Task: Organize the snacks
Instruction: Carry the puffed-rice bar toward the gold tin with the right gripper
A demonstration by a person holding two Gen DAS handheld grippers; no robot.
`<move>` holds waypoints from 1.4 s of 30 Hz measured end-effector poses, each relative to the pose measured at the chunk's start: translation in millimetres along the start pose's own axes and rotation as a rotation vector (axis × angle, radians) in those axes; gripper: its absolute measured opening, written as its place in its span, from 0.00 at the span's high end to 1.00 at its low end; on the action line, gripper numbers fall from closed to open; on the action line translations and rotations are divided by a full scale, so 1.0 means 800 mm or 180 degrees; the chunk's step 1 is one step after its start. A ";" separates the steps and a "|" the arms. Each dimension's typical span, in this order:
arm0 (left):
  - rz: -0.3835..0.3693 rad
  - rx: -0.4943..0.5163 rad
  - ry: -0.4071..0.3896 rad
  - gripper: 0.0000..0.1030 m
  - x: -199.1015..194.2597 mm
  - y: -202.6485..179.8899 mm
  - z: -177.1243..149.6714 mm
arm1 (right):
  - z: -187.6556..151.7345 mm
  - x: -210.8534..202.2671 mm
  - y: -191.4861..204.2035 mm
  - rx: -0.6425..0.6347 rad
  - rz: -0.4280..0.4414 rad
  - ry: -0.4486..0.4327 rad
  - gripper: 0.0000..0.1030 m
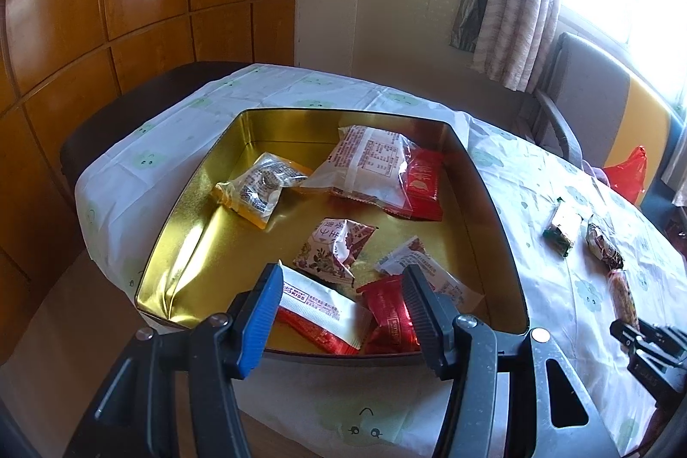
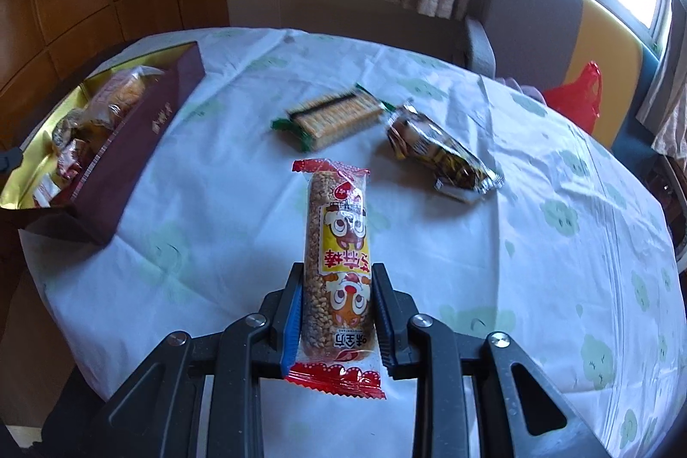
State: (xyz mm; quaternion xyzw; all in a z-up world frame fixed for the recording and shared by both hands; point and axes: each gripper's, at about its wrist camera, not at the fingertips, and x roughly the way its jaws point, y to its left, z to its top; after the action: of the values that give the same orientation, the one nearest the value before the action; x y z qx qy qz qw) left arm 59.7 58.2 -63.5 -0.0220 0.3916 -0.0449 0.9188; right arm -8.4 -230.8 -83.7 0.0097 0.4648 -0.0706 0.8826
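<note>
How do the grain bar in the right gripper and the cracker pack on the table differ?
The grain bar is clamped by the right gripper; the cracker pack lies loose on the tablecloth. The grain bar's wrapper has red ends and a cartoon label; the cracker pack's has green ends. The grain bar points away from the camera; the cracker pack lies crosswise. Both are outside the tin.

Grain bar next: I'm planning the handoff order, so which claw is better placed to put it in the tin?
Right. The right claw is shut on the grain bar, with the gold tin off to its left. The left claw hangs open and empty over that tin, so it would first need a transfer.
</note>
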 end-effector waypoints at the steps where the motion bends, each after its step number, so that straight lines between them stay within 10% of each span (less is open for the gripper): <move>1: 0.0005 -0.0005 0.0003 0.43 0.000 0.001 0.000 | 0.004 -0.003 0.007 -0.0026 0.0021 -0.0033 0.72; 42: 0.0415 -0.0194 -0.0102 0.43 0.009 0.056 0.000 | 0.141 0.048 0.231 -0.0869 0.0688 -0.0269 0.70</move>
State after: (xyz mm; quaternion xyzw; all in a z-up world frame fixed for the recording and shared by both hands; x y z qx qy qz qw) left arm 67.5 101.6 -72.5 -0.0251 0.3786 0.0273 0.9248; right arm 129.6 -61.6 -60.1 -0.0633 0.4288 0.0880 0.8969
